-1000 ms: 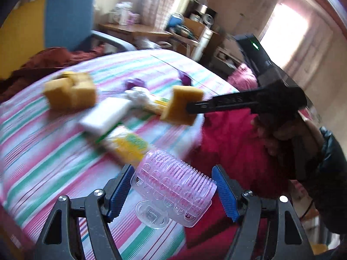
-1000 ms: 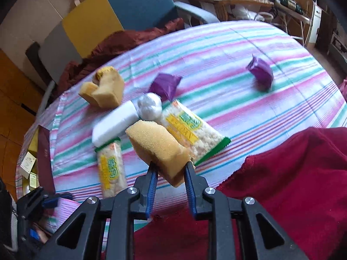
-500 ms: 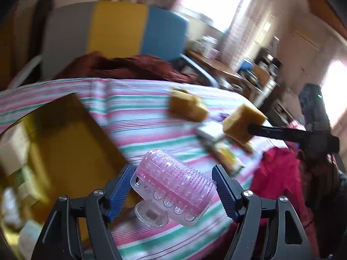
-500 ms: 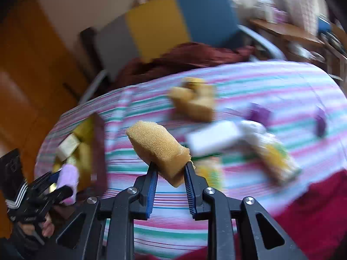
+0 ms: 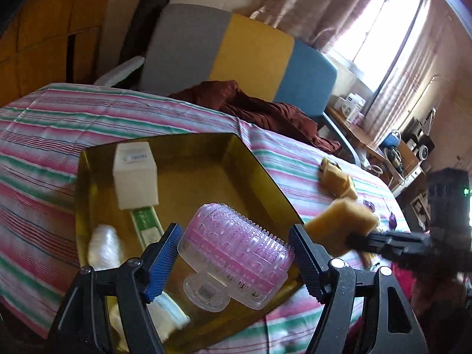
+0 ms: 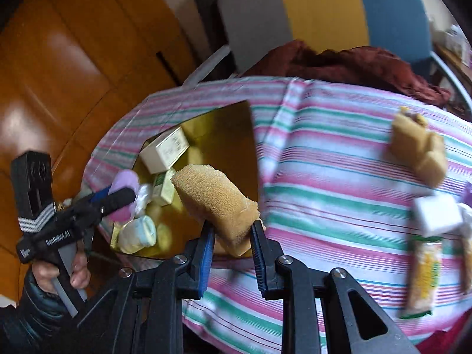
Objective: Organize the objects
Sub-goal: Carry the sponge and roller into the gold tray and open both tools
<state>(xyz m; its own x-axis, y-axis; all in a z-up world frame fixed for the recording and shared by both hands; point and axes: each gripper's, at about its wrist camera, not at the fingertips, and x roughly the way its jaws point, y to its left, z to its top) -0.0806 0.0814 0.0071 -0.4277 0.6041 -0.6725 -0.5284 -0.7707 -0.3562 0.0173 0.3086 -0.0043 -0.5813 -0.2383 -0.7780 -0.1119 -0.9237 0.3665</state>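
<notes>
Holding roller (image 5: pixel 236 250) in left gripper (image 5: pixel 236 253), half open; squeezing sponge (image 6: pixel 216 203) in right gripper (image 6: pixel 231 236); risking dropping outside box (image 5: pixel 265 177).

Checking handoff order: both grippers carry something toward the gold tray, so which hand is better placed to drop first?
Left, probably. The left gripper holds the pink roller directly over the gold tray; the right gripper, with its sponge, hangs nearer the tray's edge.
</notes>
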